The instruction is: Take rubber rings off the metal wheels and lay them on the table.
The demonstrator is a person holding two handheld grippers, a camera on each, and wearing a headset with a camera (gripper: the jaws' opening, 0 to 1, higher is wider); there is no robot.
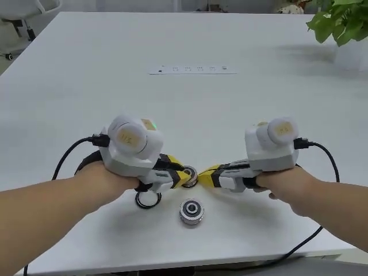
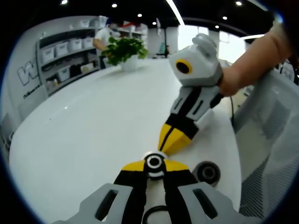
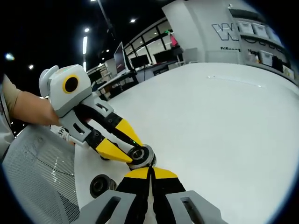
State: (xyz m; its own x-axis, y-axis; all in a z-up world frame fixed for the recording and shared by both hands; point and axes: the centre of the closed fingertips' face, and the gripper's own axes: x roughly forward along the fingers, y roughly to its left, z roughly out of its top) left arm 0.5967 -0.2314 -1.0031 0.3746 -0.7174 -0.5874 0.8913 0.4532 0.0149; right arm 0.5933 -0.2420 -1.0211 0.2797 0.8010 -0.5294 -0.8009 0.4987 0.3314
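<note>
My left gripper (image 1: 183,175) is shut on a small metal wheel (image 1: 190,175) just above the table, and its yellow tips clamp that wheel (image 2: 154,163) from both sides. My right gripper (image 1: 203,172) faces it, jaws shut, tips touching the wheel's (image 3: 141,156) dark rim. Whether they pinch the rubber ring there is unclear. A second wheel (image 1: 191,210) wearing a black rubber ring lies flat on the table near the front edge. One loose black rubber ring (image 1: 148,199) lies on the table under my left hand.
A white power strip (image 1: 192,69) is set into the table's middle. A potted plant (image 1: 339,20) stands at the far right corner. Black cables (image 1: 69,156) trail from both grippers toward the front table edge (image 1: 172,267).
</note>
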